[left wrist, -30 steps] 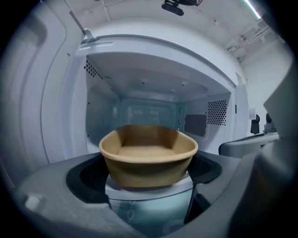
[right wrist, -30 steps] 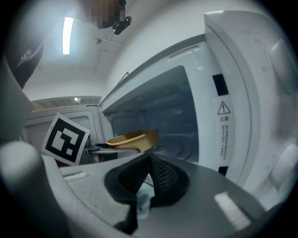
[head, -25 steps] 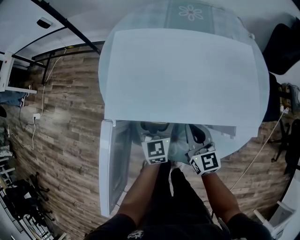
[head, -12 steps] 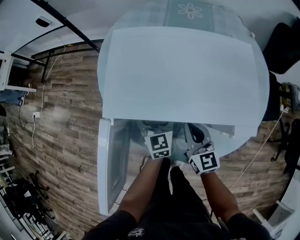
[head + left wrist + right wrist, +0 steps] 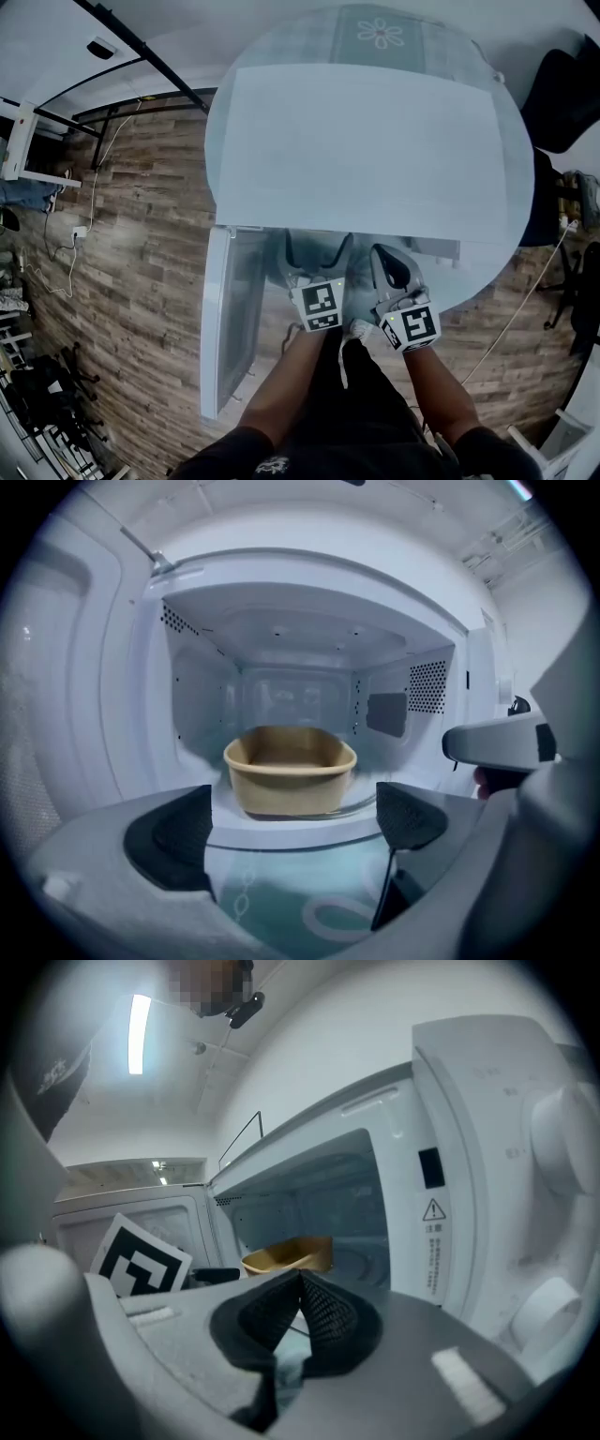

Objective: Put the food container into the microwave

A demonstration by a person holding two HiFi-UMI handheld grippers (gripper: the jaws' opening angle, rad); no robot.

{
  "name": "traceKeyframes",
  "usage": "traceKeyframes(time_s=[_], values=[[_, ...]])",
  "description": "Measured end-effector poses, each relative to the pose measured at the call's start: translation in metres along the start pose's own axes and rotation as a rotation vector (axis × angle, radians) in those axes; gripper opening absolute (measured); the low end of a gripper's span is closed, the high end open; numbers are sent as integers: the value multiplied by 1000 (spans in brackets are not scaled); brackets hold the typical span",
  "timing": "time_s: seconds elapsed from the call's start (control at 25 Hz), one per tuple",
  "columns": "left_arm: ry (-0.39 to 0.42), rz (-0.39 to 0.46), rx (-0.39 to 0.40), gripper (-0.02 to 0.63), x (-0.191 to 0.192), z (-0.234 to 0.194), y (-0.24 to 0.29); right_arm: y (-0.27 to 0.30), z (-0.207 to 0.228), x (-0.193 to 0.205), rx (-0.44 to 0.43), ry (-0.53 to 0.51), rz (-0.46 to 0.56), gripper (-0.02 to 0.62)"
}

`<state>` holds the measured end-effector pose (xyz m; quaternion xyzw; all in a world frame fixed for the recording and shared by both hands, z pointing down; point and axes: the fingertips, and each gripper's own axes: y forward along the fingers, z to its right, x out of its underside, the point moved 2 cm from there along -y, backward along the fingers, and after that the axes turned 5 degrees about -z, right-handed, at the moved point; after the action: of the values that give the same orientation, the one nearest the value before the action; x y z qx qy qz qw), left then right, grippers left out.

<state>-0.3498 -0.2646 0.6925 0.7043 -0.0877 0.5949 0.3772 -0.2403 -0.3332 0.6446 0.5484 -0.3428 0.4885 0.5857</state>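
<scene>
Left tongs (image 5: 295, 819) gape wide and empty just before the container (image 5: 291, 772) sitting inside the microwave (image 5: 319, 592), right tongs (image 5: 298, 1309) pinched on nothing, so best draw straight back without nudging it, then swing the door (image 5: 228, 319) closed.

Wood-plank floor (image 5: 141, 281) spread from seven to ten o'clock; a round table (image 5: 380, 28) with a flowered cloth stood at twelve; a dark chair (image 5: 562, 98) at two; a strip light (image 5: 139, 1021) glowed overhead.
</scene>
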Motion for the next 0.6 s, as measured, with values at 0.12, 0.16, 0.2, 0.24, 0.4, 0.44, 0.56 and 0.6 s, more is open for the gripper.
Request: traceKeyframes(time_s=[0.12, 0.16, 0.2, 0.24, 0.4, 0.44, 0.56, 0.6], values=[[0, 2, 27, 534, 0, 6, -27, -12, -8, -8, -12, -4, 16, 1], [7, 5, 34, 532, -1, 8, -37, -16, -12, -10, -18, -5, 20, 0], [15, 10, 40, 532, -3, 10, -47, -20, -16, -13, -24, -6, 25, 2], [23, 17, 45, 528, -7, 12, -57, -25, -20, -16, -32, -8, 28, 2], [36, 64, 63, 455, -27, 24, -96, -46, -33, -32, -63, -22, 44, 1], [42, 79, 64, 436, -33, 27, -105, -51, -37, -36, -72, -24, 51, 2], [53, 134, 57, 267, -54, 30, -130, -64, -53, -52, -107, -27, 79, 2], [55, 154, 58, 223, -61, 31, -138, -68, -60, -58, -123, -33, 89, 2]])
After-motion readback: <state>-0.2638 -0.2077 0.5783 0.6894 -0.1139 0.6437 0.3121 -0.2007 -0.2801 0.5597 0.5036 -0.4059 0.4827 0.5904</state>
